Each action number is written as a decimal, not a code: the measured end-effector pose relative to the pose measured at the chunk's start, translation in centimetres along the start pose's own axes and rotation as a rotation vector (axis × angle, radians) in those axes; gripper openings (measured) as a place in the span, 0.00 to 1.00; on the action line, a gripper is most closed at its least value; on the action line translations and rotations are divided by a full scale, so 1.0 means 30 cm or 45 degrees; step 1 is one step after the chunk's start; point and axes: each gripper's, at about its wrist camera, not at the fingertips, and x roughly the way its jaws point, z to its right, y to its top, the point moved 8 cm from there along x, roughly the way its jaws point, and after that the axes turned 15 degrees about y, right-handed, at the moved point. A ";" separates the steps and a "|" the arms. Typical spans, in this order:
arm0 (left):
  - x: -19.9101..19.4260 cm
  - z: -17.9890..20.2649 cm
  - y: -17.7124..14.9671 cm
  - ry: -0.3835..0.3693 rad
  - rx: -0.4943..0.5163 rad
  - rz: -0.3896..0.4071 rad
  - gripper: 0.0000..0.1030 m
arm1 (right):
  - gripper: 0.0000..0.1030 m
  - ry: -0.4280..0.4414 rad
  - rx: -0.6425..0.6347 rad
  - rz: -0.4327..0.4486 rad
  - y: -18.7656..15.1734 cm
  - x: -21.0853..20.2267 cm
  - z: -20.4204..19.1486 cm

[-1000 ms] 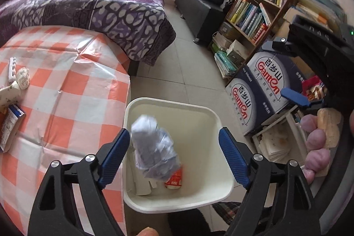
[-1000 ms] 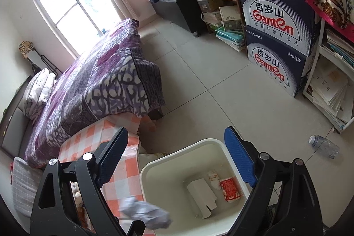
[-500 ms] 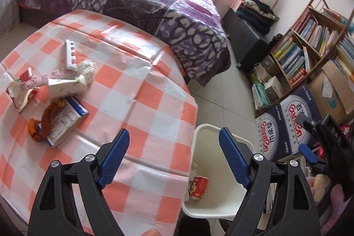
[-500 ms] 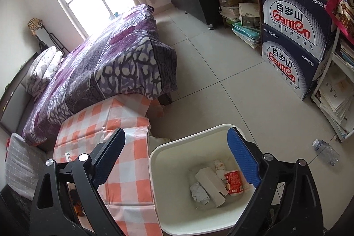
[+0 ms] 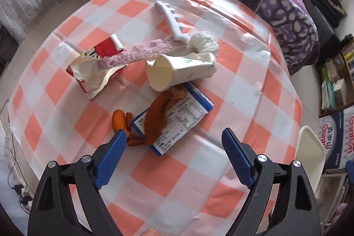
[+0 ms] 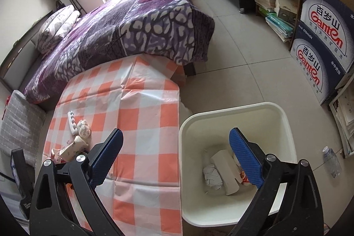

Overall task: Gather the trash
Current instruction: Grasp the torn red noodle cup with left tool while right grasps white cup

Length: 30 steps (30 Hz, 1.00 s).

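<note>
Currently positioned over the tabletop point(image 5: 254, 63): left gripper point(image 5: 174, 158), jaws opening wide, nothing between them. Directly ahead, nearest item: blue-and-white carton point(image 5: 174, 123), lying flat, long axis running diagonally from lower left to upper right, orange peel point(image 5: 159, 114) draped across it. Beyond that: paper cup point(image 5: 179, 72) on its side, mouth toward the camera. Right gripper point(image 6: 174, 158) straddling the tabletop edge and the white bin point(image 6: 285, 121), jaws opening, empty. Left hand nearer the remaining trash; bin at far right of the left view.

Bin point(image 6: 234, 113) right of table point(image 6: 143, 103), crumpled paper point(image 6: 212, 176) inside, cup point(image 5: 177, 72) apparently partly overlapping booklet point(image 5: 177, 125)
</note>
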 end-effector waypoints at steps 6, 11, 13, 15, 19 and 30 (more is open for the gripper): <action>-0.043 -0.128 0.101 0.002 -0.143 0.097 0.83 | 0.90 0.057 -0.023 -0.073 -0.041 0.064 -0.082; -0.026 -0.179 0.184 0.196 0.010 0.218 0.83 | 0.92 0.104 0.018 -0.122 -0.056 0.102 -0.108; 0.028 -0.199 0.196 0.262 0.070 0.212 0.83 | 0.92 0.127 0.042 -0.142 -0.061 0.120 -0.121; 0.090 -0.212 0.198 0.328 0.124 0.193 0.83 | 0.92 0.148 0.062 -0.163 -0.066 0.144 -0.133; 0.162 -0.217 0.208 0.389 0.213 0.206 0.83 | 0.92 0.192 0.117 -0.236 -0.097 0.209 -0.165; 0.305 -0.308 0.232 0.336 0.191 0.153 0.69 | 0.92 0.322 0.126 -0.474 -0.233 0.377 -0.291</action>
